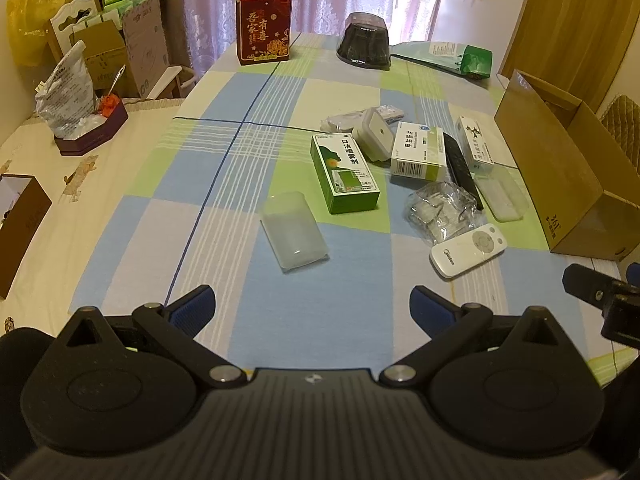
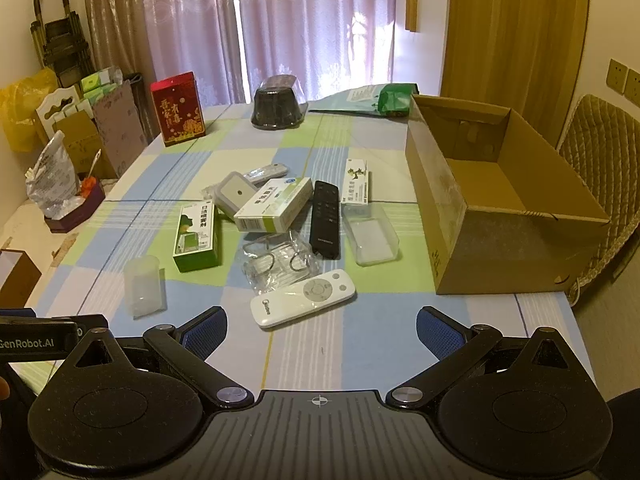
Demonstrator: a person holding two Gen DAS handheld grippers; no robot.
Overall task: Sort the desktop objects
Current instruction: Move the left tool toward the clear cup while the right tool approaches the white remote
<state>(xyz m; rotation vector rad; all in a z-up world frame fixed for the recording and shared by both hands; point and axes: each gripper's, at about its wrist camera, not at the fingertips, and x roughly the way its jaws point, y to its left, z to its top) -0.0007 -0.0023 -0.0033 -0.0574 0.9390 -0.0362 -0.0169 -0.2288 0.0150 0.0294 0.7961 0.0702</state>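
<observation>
Cardboard box (image 2: 448, 216) sitting empty right of clutter; nothing sorted yet, likely. Left gripper (image 1: 312, 312) and right gripper (image 2: 320, 332) hovering, jaws apart, empty. Next: probably reaching for white remote (image 2: 303, 298).

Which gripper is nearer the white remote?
Right. The white remote lies just ahead of the open right gripper, roughly in line with its gap. From the left gripper, also open, it sits further ahead and off to the right.
</observation>
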